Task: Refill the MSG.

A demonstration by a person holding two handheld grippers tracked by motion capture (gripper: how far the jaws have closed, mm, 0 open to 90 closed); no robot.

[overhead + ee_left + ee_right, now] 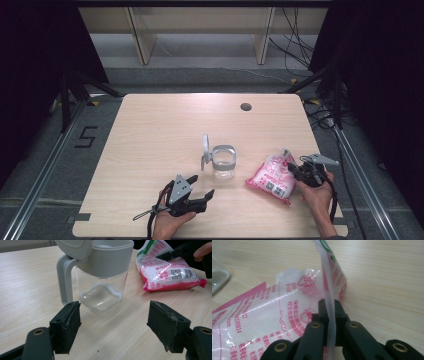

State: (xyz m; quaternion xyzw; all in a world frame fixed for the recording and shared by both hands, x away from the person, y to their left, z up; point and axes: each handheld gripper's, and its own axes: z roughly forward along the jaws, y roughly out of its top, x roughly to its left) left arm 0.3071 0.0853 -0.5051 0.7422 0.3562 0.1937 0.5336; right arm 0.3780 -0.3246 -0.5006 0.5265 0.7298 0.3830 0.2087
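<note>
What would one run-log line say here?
right gripper: shut on pink-and-white plastic bag | left gripper: open, facing clear grey-lidded jar

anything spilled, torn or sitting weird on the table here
Nothing spilled or damaged. The clear jar stands upright with its grey flip lid open. The pink bag lies flat and looks intact; the right gripper pinches its top edge. The left gripper waits open beside the jar.

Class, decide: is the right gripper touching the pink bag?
Touching. The right gripper view shows the right gripper clamped shut on an edge of the pink bag.
</note>
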